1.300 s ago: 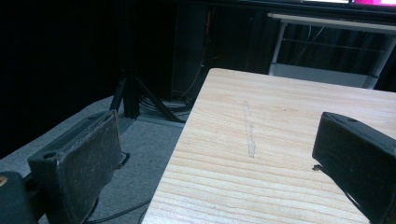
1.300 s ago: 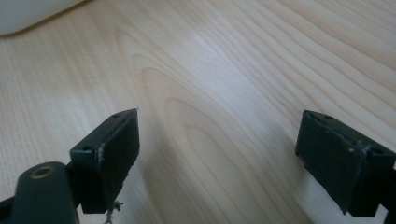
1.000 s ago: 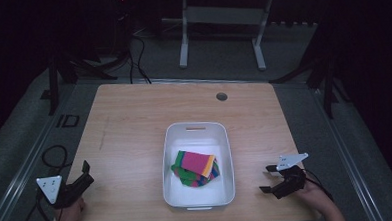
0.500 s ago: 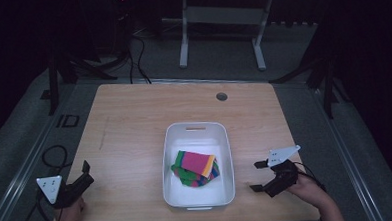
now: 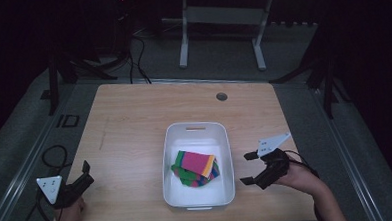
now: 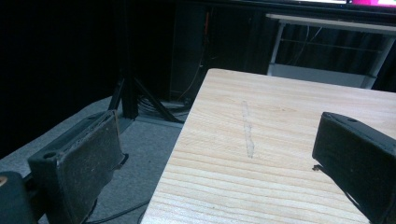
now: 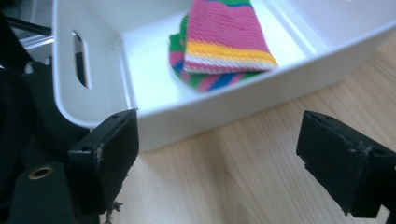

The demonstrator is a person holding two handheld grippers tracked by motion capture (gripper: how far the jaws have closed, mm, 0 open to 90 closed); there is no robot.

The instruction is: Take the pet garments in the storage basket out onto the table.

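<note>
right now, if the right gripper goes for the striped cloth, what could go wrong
The open right gripper sits outside the white plastic bin, beside its wall; reaching straight in could catch the rim and shove or tip the bin. The folded striped cloth lies loose in layers, so a pinch may lift just the top fold. The left gripper is too far away to steady the bin.

Looks like a dim lab/recording setup: lone wooden worktop [image 5: 149, 117] on grey carpet, black stands [image 5: 55, 79] & cables [image 5: 141, 53] around, white metal frame [image 5: 220, 19] behind.
</note>
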